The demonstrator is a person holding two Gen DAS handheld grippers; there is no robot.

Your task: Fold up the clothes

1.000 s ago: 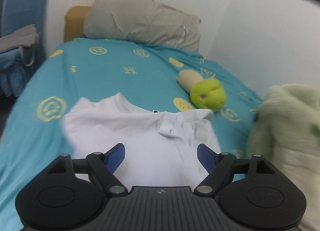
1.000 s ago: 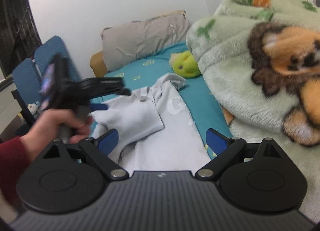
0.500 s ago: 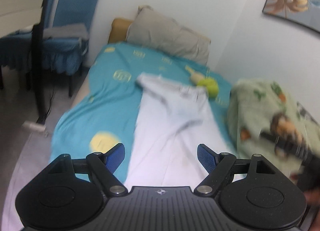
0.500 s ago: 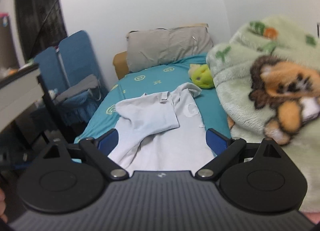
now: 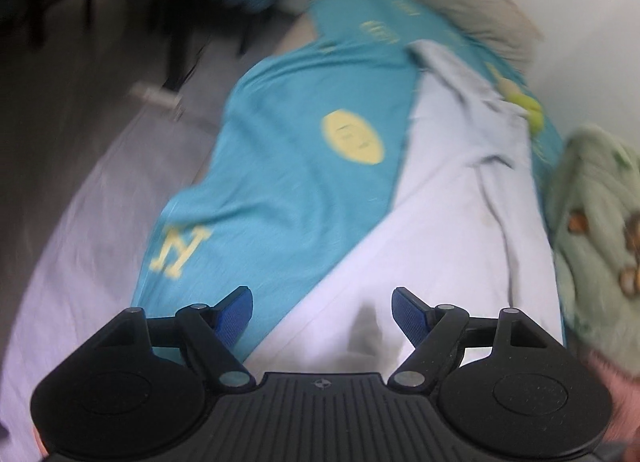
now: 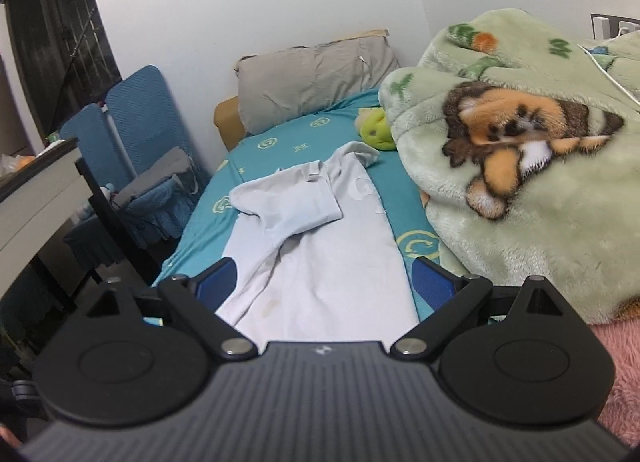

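Note:
A white polo shirt lies lengthwise on the teal bed sheet, collar toward the pillow, with one sleeve folded across its chest. In the blurred left wrist view the shirt runs from the hem up to the right. My left gripper hangs over the hem's left corner, where white cloth meets the teal sheet. Its jaws are closing, and the pads press on nothing. My right gripper stands open above the hem end, and I see nothing held between its fingers.
A grey pillow and a green plush toy lie at the head of the bed. A thick green fleece blanket is heaped along the right side. A blue chair and a desk stand left of the bed.
My left gripper swept back from the collar end to the hem end and tipped downward. The right gripper drew back and rose a little; the hand with the left gripper left its view.

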